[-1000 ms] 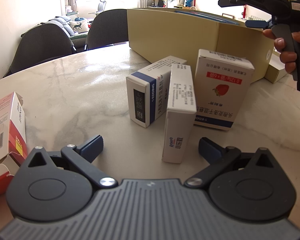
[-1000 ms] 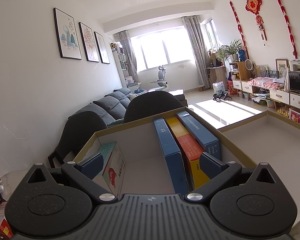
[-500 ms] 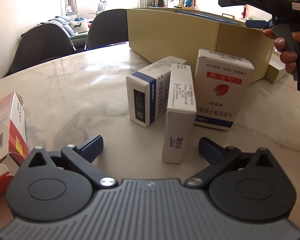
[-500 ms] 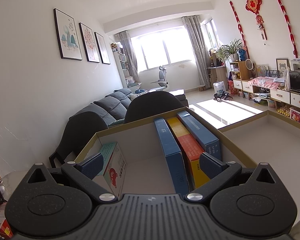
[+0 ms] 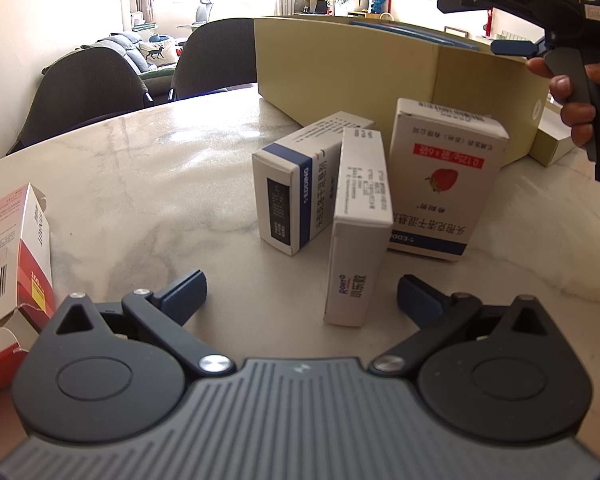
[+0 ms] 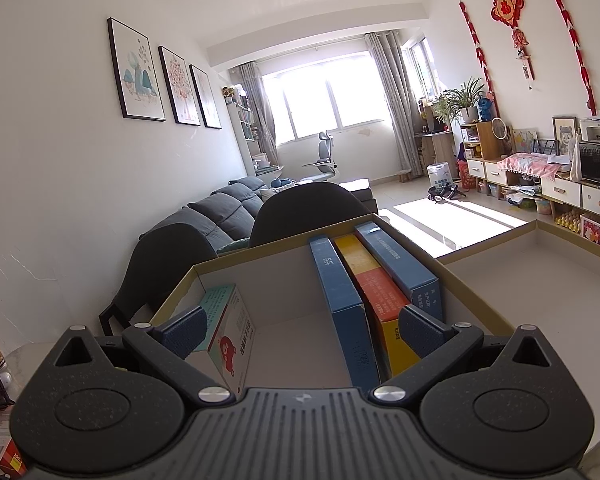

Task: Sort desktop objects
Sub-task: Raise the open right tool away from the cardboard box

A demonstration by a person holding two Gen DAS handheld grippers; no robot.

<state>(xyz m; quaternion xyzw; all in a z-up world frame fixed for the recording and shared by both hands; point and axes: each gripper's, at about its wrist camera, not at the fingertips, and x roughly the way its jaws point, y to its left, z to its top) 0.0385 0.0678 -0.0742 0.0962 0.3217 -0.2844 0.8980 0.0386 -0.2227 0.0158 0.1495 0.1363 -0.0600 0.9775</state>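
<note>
With four cartons already in the tan cardboard storage box (image 6: 380, 216), three white medicine cartons (image 5: 358, 224) await on the marble table (image 5: 140, 184), while the left gripper (image 5: 300, 294) and right gripper (image 6: 300, 330) both gape empty.

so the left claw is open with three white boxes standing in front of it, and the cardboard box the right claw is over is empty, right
Not quite: the cardboard box is not empty. The right wrist view shows a teal and red carton and three upright packs inside it. The rest holds: the left claw is open with three white boxes before it.
</note>
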